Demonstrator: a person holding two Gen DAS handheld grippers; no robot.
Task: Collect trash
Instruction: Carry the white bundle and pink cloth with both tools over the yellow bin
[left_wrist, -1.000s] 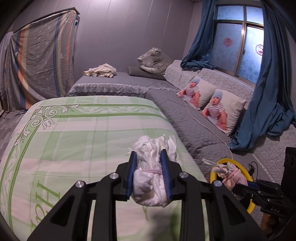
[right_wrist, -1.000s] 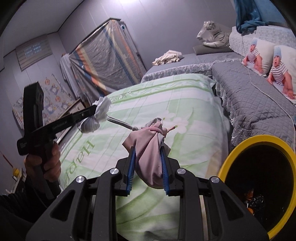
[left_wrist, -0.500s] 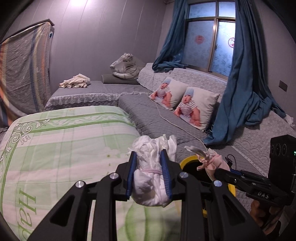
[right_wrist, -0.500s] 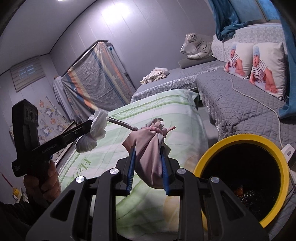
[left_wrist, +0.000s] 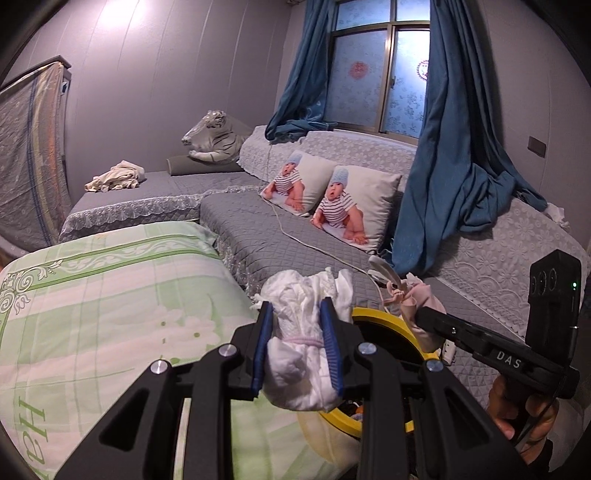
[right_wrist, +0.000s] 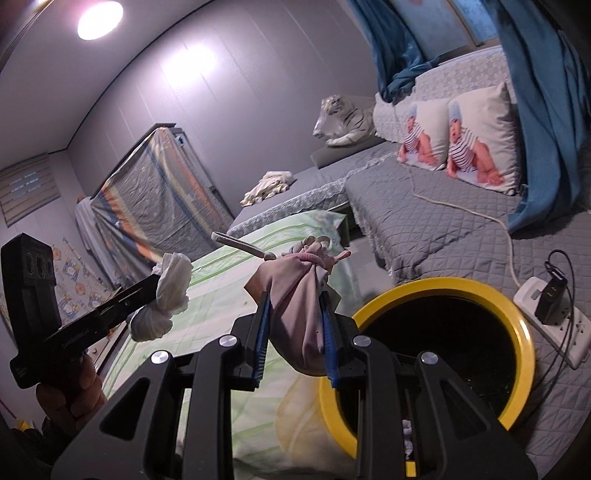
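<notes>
A bedroom scene, seen from two handheld grippers. The left gripper (left_wrist: 297, 345) was closed on a white crumpled bundle (left_wrist: 303, 354), its blue pads pressing both sides of it, with a thin pink band around the bundle's middle. The right gripper (right_wrist: 295, 338) was likewise clamped on a pinkish-beige tied bag (right_wrist: 299, 314), knotted at the top with a pale handle-like piece sticking out toward the left.

Both bundles were held in the air near the right edge of a green-and-white patterned bedspread (left_wrist: 110, 295). Just to the right of the bed stood a yellow-rimmed bin (right_wrist: 517, 325) with a dark inside; the beige bag hung at its near left rim, and the white bundle was just left of it.

A white power strip (right_wrist: 554, 321) lay on the grey quilted covering (left_wrist: 258, 221) to the right of the bin. Farther back were two baby-print pillows (left_wrist: 332, 195), a white tiger plush (left_wrist: 214, 136) and blue curtains (left_wrist: 454, 147).
</notes>
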